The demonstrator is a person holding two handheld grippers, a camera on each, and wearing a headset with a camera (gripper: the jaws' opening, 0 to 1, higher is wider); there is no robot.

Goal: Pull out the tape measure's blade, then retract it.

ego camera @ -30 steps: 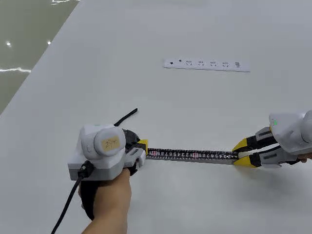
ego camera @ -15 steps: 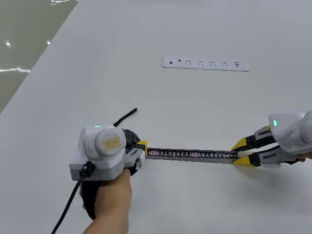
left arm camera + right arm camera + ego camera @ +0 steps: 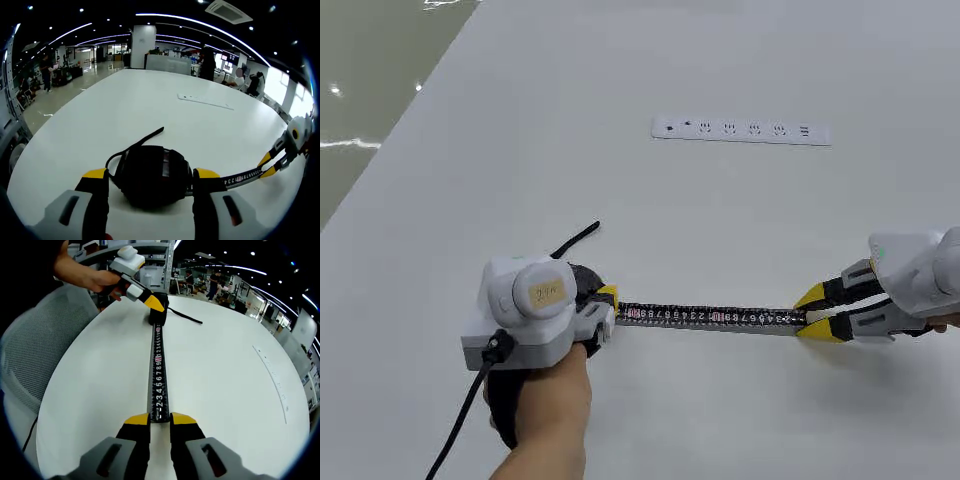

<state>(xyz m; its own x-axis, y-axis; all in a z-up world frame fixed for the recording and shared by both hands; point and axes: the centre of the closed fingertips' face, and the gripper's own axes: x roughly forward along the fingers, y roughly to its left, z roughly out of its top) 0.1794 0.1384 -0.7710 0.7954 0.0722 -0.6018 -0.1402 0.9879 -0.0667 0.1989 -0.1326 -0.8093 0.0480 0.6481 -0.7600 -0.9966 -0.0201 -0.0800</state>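
Observation:
The black tape measure case (image 3: 150,176) rests on the white table, clamped between the yellow-tipped jaws of my left gripper (image 3: 600,312) (image 3: 150,174). Its black blade (image 3: 710,317) (image 3: 159,375) with white numbers runs flat over the table to my right gripper (image 3: 813,312) (image 3: 159,419), which is shut on the blade's end. In the right gripper view the case (image 3: 159,315) sits at the far end of the blade, with the left gripper (image 3: 145,296) around it. A black wrist strap (image 3: 576,240) (image 3: 148,137) trails from the case.
A white power strip (image 3: 741,130) (image 3: 205,100) lies farther back on the table (image 3: 620,150). The table's left edge (image 3: 390,140) drops to a glossy floor. A mesh chair (image 3: 40,360) stands beside the table in the right gripper view. A cable hangs from the left gripper.
Almost nothing differs. The blade stays stretched between the two grippers at about the same length; the right gripper's tip has crept very slightly toward the case.

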